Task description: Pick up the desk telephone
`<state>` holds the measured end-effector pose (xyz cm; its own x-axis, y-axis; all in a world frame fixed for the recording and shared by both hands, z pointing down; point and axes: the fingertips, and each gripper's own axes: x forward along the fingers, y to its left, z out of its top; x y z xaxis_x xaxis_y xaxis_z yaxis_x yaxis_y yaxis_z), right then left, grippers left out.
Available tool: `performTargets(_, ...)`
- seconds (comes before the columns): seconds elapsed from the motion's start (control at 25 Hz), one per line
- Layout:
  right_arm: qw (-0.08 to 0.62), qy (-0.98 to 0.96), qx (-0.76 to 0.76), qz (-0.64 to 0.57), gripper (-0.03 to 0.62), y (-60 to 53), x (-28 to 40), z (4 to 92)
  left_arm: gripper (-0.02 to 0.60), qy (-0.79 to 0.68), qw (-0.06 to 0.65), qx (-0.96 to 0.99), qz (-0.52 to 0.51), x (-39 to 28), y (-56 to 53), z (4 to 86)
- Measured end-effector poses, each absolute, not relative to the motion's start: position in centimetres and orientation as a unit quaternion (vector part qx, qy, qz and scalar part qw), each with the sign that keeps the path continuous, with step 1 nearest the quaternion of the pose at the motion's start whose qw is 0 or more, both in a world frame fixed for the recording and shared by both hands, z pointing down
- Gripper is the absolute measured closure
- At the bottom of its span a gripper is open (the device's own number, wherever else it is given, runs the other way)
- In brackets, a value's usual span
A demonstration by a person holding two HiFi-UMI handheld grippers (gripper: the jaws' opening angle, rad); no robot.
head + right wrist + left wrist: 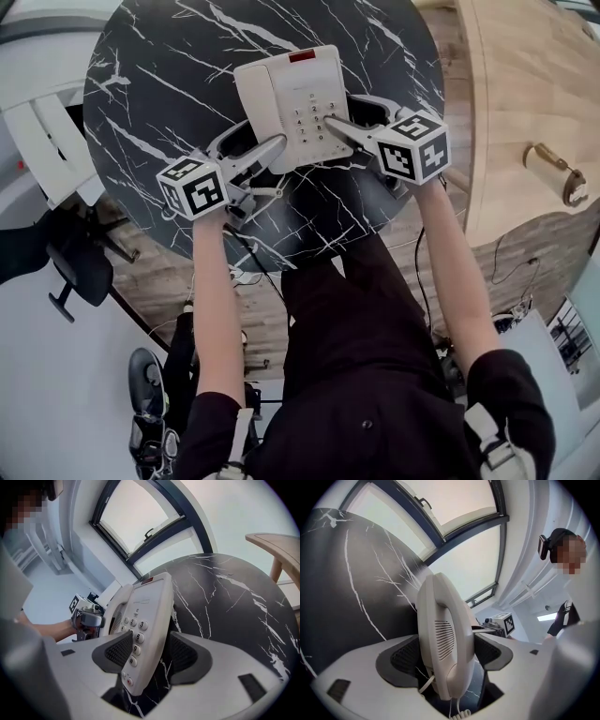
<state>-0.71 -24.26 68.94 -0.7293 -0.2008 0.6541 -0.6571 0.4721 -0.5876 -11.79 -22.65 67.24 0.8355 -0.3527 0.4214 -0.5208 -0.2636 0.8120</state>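
So the left claw (262,133) is spread wide around the handset (445,639), with the pads not squeezing it. The desk telephone (286,89) sits flat around the middle of the black marble table (159,84). On that table the right claw (345,110) is wide open too, straddling the phone's keypad side and gripping nothing.

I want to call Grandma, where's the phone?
In the head view, the desk telephone lies on the black marble table, between the left gripper and right gripper.

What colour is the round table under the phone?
The table is black with thin white streaks, like marble. The head view shows it best.
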Motion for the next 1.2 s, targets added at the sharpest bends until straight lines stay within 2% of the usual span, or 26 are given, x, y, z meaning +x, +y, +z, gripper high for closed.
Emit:
performTargets(0.44, 0.227, -0.811, 0.238, 0.485, 0.342, -24.17, -0.82, 69.29, 0.209, -0.256, 0.544, 0.794, 0.090, -11.49, -22.67, 67.33)
performTargets(1.2, 0.222, -0.807, 0.221, 0.501, 0.364, -24.14, -0.73, 69.35, 0.212, -0.273, 0.552, 0.783, 0.087, -11.54, -22.54, 67.38)
